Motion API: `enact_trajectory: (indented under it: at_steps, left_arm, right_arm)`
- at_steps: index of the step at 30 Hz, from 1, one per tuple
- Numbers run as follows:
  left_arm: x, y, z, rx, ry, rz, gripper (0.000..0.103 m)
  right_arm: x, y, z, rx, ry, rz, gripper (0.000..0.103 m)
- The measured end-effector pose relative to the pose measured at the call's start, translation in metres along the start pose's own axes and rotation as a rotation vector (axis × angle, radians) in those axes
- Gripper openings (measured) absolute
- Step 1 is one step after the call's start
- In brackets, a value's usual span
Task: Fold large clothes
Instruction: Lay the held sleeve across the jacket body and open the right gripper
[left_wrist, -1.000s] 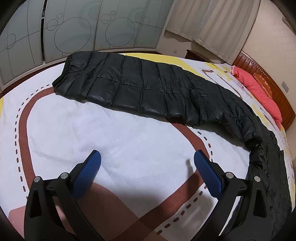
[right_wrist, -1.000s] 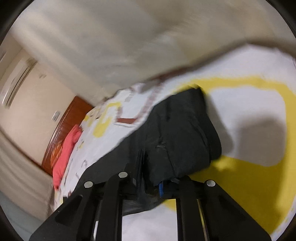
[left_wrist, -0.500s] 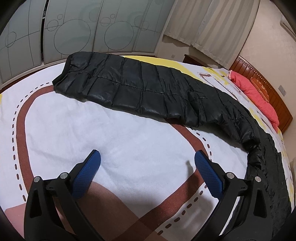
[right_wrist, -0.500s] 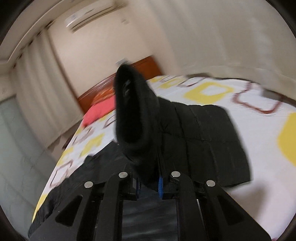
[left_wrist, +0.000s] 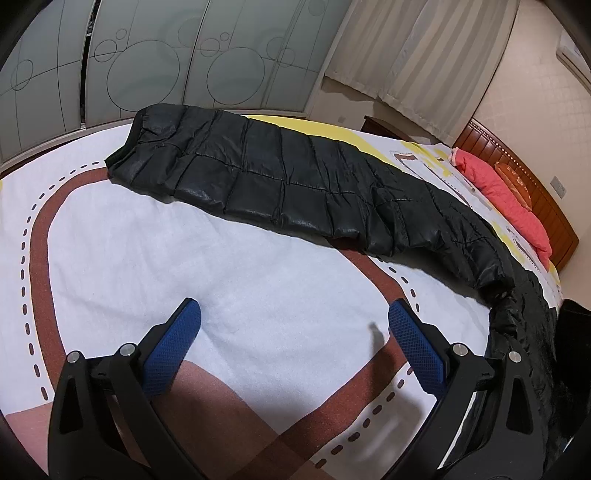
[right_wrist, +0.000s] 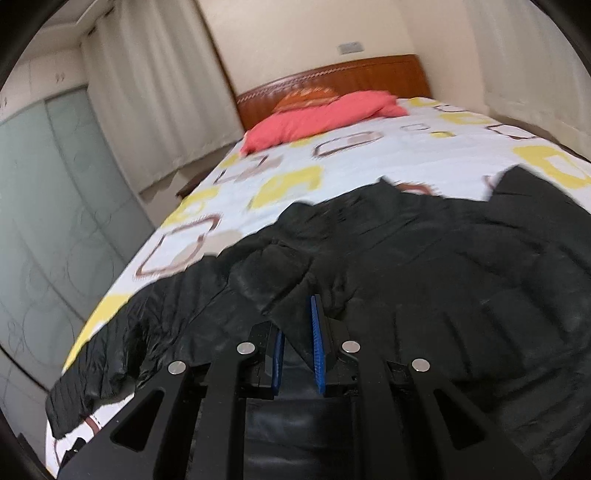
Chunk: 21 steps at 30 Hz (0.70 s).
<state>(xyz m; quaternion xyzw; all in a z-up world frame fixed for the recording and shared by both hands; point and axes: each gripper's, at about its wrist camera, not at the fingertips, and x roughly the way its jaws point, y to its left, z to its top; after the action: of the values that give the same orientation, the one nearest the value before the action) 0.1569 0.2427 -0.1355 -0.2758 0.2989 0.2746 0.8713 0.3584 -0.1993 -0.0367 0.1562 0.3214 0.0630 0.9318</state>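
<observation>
One bed (left_wrist: 155, 258) fills both views, its white fleecy cover printed with brown dashed bands and yellow shapes, and across it lies the black puffer jacket (left_wrist: 280, 177), quilted in glossy, faintly creased panels, long and low, reaching from the far corner toward the near edge. A second ago the right-hand view was swinging, blurred, with a dark fold of the garment lifted up before the lens; now that fold has come down onto the jacket's body (right_wrist: 461, 280) and the view faces the wooden headboard (right_wrist: 332, 77). That suggests one part, perhaps a sleeve, has been laid over, and the fold is only begun. A coral pillow (right_wrist: 317, 118), soft and rumpled, rests at the headboard. The right gripper (right_wrist: 297, 332) has its blue ribbed pads drawn near together with a flap of padded black fabric between them. The left gripper (left_wrist: 293, 321) has barely moved, hovering over bare cover with its jaws spread wide, holding nothing.
</observation>
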Motion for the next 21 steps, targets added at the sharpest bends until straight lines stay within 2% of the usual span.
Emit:
enact_trajectory:
  at_steps: [7, 10, 12, 14, 15, 18, 20, 21]
  left_arm:
    - [-0.002, 0.001, -0.001, -0.002, -0.004, -0.003, 0.101]
    - [-0.002, 0.001, -0.001, 0.000, -0.005, 0.000, 0.101]
    - [-0.002, 0.001, -0.001, 0.001, -0.005, -0.001, 0.101]
    - [-0.002, 0.001, -0.001, 0.000, -0.005, -0.001, 0.101]
    - [-0.002, 0.001, -0.001, 0.000, -0.005, -0.002, 0.101]
    - [-0.002, 0.000, -0.001, 0.000, -0.005, -0.001, 0.101]
    - [-0.002, 0.001, -0.001, 0.000, -0.005, -0.001, 0.101]
    - [-0.002, 0.000, -0.001, 0.001, -0.005, 0.000, 0.101]
  right_arm:
    - [0.048, 0.053, -0.012, -0.068, 0.084, 0.037, 0.014]
    - [0.060, 0.063, -0.019, -0.078, 0.130, 0.054, 0.016]
    - [0.068, 0.067, -0.023, -0.095, 0.168, 0.055, 0.027]
    - [0.075, 0.074, -0.029, -0.124, 0.206, 0.065, 0.073]
    - [0.071, 0.078, -0.032, -0.140, 0.198, 0.076, 0.078]
    - [0.048, 0.078, -0.032, -0.170, 0.154, 0.110, 0.078]
    - [0.024, 0.062, -0.025, -0.165, 0.103, 0.128, 0.078]
    - [0.007, 0.043, -0.017, -0.158, 0.061, 0.106, 0.078]
